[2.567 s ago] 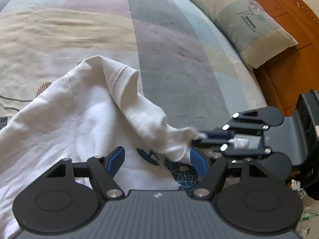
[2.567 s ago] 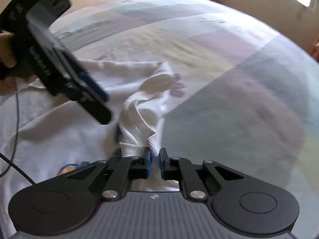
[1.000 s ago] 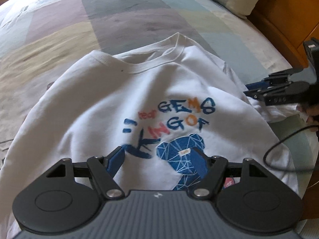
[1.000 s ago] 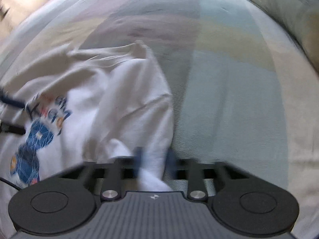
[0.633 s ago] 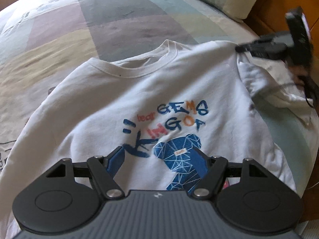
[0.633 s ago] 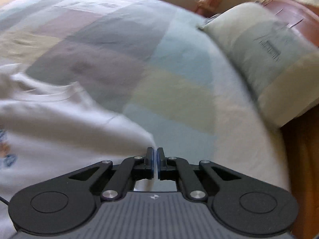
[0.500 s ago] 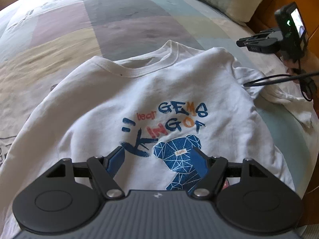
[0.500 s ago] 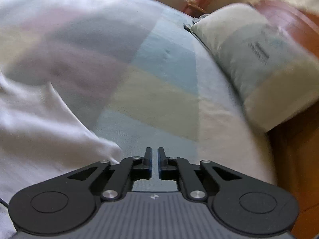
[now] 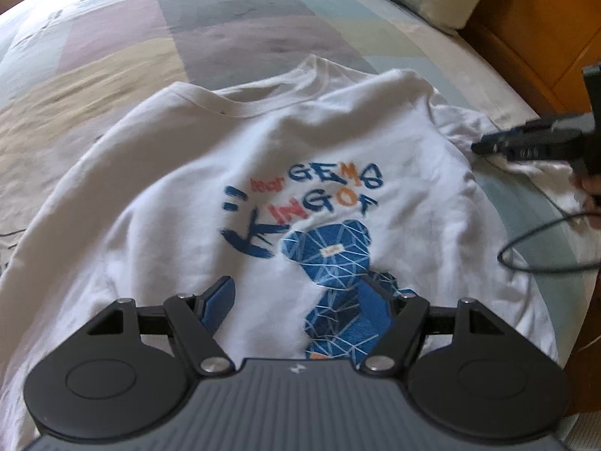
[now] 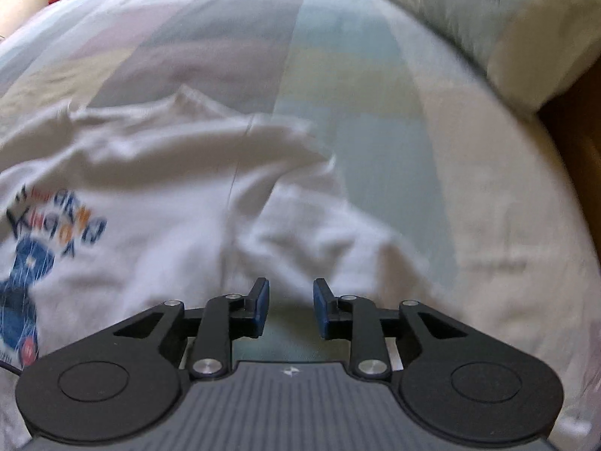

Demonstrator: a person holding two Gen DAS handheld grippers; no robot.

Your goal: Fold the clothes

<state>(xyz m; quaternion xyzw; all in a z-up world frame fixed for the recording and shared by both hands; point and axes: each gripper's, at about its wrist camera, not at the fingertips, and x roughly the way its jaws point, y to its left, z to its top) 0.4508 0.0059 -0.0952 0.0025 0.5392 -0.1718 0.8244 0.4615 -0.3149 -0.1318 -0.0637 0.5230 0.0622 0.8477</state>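
A white T-shirt (image 9: 180, 195) with a blue bear print and coloured lettering lies face up on the bed, collar toward the far side. My left gripper (image 9: 300, 297) hovers open over the lower part of the print, nothing between its blue pads. The shirt's right sleeve (image 9: 465, 124) lies rumpled toward the bed's edge, and my right gripper (image 9: 484, 146) comes in from the right with its tip at that sleeve. In the right wrist view the right gripper (image 10: 291, 300) has its jaws opening, with nothing between them; the crumpled sleeve (image 10: 330, 233) lies just ahead.
The bed has a pastel patchwork cover (image 9: 244, 30). A pillow (image 10: 507, 18) lies at the far right against a wooden bed frame (image 9: 533, 22). A black cable (image 9: 544, 248) loops over the shirt's right edge, below a hand (image 9: 591, 188) on the right gripper.
The right gripper let the sleeve go, swung out toward the pillow, then came back to the sleeve with its jaws parting. The shirt now lies flat. The left gripper hardly moved.
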